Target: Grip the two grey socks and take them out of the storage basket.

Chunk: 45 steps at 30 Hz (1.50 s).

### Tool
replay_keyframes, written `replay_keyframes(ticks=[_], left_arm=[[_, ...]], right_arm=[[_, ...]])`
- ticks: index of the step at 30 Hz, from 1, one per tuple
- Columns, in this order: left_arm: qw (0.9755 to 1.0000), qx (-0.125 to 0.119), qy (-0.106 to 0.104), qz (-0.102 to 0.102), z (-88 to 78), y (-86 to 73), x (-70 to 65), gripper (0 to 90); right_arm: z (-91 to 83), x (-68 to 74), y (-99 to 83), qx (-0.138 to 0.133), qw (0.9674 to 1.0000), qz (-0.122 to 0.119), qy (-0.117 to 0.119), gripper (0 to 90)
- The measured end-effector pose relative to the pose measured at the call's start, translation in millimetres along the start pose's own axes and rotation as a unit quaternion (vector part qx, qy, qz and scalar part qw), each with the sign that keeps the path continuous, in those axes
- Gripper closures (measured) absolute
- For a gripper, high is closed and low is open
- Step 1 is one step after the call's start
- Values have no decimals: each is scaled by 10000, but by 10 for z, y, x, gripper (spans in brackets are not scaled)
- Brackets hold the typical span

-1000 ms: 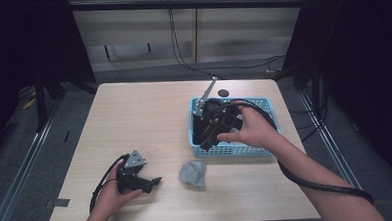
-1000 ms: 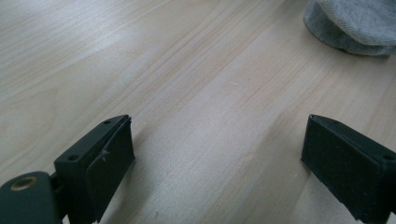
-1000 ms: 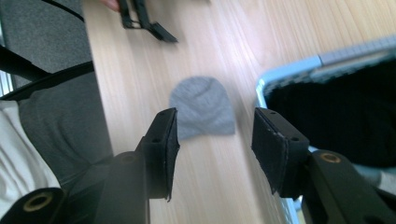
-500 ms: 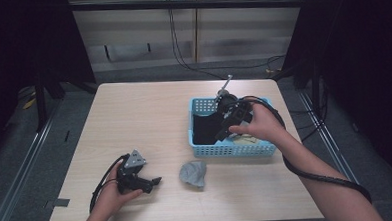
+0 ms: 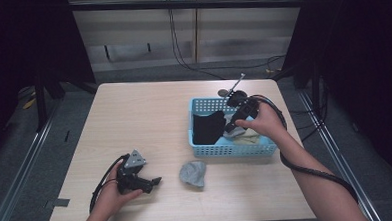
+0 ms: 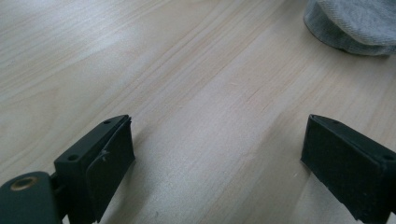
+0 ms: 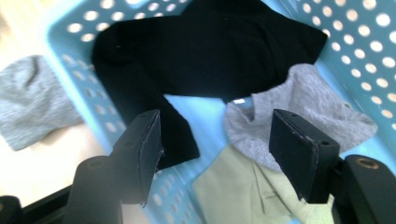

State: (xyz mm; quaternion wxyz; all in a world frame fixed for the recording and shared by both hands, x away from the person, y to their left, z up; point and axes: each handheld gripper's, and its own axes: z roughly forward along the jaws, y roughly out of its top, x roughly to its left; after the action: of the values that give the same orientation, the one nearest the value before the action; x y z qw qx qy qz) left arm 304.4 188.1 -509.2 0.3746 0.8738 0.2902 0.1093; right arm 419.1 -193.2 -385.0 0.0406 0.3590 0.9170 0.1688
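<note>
Pale wood with a fine straight grain makes up the table [image 5: 149, 117], a squarish slab with rounded corners. Toward its right edge sits the basket [image 5: 236, 150], a light blue plastic rectangle whose walls are punched with rows of round holes. Inside it, soft cloth lies in loose heaps: a black garment [image 7: 210, 51] spreads matte and crumpled across the basket's left half, a heathered grey knit piece [image 7: 303, 116] lies against it, and a pale yellow-green piece [image 7: 233, 191] with a smoother weave sits under the grey one.

The right gripper [image 5: 233, 123] hangs over the basket's contents, its flat black jaws apart after having just been opening (nothing is pinched between them); the grey knit piece lies just beyond its tips.

Near the table's front edge lies a rounded grey knit lump [image 5: 193, 173], ribbed along its rim. Left of it, by the front left corner, the left gripper [image 5: 154, 182] rests low over bare wood, jaws wide apart and empty.
</note>
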Motion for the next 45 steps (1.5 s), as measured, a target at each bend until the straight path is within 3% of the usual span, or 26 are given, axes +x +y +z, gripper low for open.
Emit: replay_keyframes(ticks=[9,18,22,23,24,25,26,29,31,36,39,40,42,45], left_arm=[[10000,40,-3,44,-5,1,5,85],[10000,43,-4,49,-5,1,5,85],[10000,43,-5,50,-5,1,5,85],[10000,40,-5,46,-5,1,5,85],[10000,40,-5,46,-5,1,5,85],[10000,41,-5,49,-5,1,5,85],[10000,43,-5,49,-5,1,6,85],[10000,42,-6,48,-5,1,6,85],[10000,43,-3,50,-5,1,6,85],[10000,45,-4,51,-5,1,6,85],[10000,44,-5,49,-5,1,5,85],[10000,44,-5,49,-5,1,5,85],[10000,43,-5,51,-5,1,5,84],[10000,38,-1,57,-5,1,5,85]], right_arm=[[218,-242,-159,135,9990,395,-156,338],[369,-325,-276,199,9988,425,-156,393],[483,-265,-285,277,9992,279,-76,480],[526,-250,-286,338,9993,162,-63,556],[526,-250,-286,338,9993,162,-63,556],[537,-240,-283,374,9992,135,-75,602],[543,-236,-271,412,9990,55,-138,710],[515,-203,-246,506,9987,59,-59,882],[502,-171,-227,505,9987,10,58,900],[472,-77,-176,464,9986,-141,201,900],[438,57,-108,325,9980,-194,502,900],[438,57,-108,325,9980,-194,502,900],[420,93,-78,175,9982,-137,561,708],[367,22,-107,110,9989,72,456,620]])
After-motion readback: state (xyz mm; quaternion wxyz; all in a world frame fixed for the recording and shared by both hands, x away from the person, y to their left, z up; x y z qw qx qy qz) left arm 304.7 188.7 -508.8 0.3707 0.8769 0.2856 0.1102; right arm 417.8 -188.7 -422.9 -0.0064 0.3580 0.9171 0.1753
